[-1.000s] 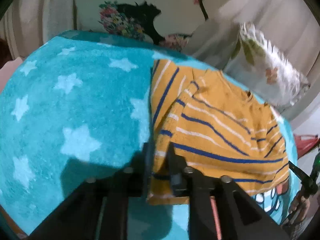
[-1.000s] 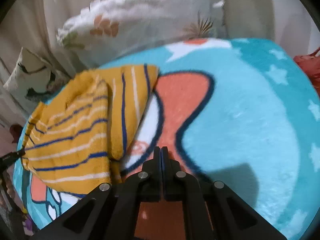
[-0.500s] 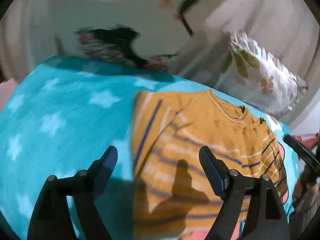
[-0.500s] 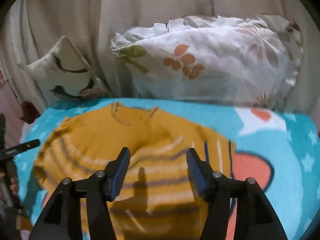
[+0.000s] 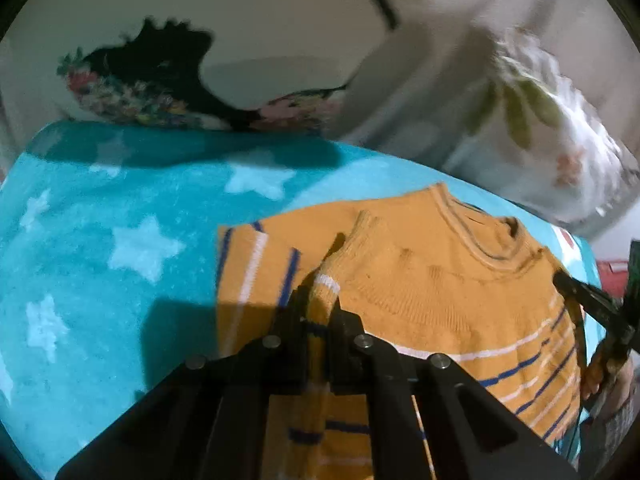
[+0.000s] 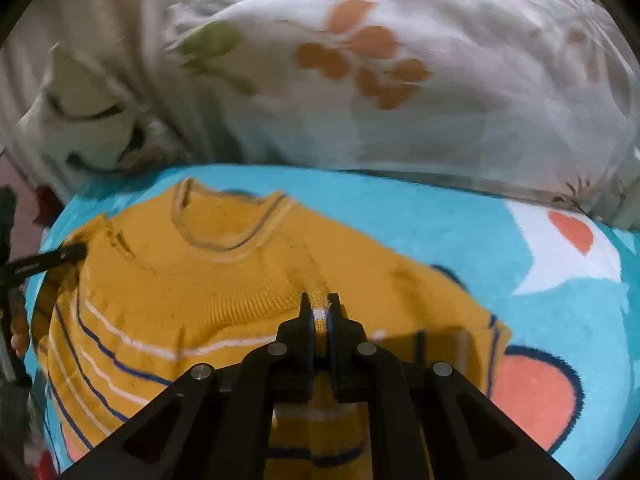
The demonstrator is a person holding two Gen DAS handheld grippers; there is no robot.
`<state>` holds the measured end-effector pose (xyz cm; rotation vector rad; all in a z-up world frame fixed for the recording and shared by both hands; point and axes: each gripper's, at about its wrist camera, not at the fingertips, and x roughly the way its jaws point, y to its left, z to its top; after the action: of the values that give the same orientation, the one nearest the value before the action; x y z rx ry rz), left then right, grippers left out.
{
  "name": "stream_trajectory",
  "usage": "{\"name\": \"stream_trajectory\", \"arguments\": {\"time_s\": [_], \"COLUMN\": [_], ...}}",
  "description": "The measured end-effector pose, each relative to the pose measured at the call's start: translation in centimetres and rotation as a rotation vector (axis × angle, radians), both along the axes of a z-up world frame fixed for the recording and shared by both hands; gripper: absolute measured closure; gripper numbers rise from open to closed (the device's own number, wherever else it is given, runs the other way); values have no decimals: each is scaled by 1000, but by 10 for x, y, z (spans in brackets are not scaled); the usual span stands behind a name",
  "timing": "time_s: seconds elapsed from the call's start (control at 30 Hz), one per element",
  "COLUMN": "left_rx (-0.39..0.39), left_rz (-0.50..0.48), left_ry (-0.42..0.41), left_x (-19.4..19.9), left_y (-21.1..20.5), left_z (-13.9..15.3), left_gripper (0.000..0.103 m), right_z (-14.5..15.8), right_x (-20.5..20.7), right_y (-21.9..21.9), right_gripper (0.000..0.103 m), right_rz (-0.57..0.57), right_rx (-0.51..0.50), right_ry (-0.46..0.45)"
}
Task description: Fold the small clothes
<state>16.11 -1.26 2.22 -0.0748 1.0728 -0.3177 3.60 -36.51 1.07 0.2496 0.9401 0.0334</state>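
We see the mustard striped sweater (image 5: 440, 292) lying on the teal star blanket (image 5: 120, 240), its neckline toward the pillows. Our left gripper (image 5: 322, 312) has its jaws pinching a raised fold of the knit near the sleeve seam. In the right wrist view the sweater (image 6: 192, 292) spreads across the blanket (image 6: 460, 232), and our right gripper (image 6: 319, 312) has its jaws pinching a ridge of fabric on the opposite shoulder side. A floral pillow (image 6: 400, 80) sits just behind the blanket's far edge, with a second printed pillow (image 5: 180, 80) beside it.
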Motion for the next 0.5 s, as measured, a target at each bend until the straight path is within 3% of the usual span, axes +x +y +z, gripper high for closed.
{"name": "stream_trajectory", "arguments": {"time_s": [0.13, 0.2, 0.23, 0.33, 0.5], "left_rx": [8, -53, -119, -198, -129], "left_rz": [23, 38, 63, 110, 127], "left_ry": [13, 40, 63, 76, -22], "left_x": [2, 3, 3, -5, -49], "left_y": [0, 8, 18, 39, 67], "left_z": [-11, -10, -10, -4, 20], "left_gripper": [92, 86, 83, 60, 40], "right_z": [-14, -14, -15, -13, 18], "right_x": [1, 0, -3, -9, -31], "right_y": [-3, -11, -18, -24, -11], "right_gripper": [97, 96, 96, 93, 72], "right_rz": [-30, -47, -53, -60, -113], "right_rx": [4, 55, 95, 123, -7], "right_ry": [18, 19, 18, 7, -67]}}
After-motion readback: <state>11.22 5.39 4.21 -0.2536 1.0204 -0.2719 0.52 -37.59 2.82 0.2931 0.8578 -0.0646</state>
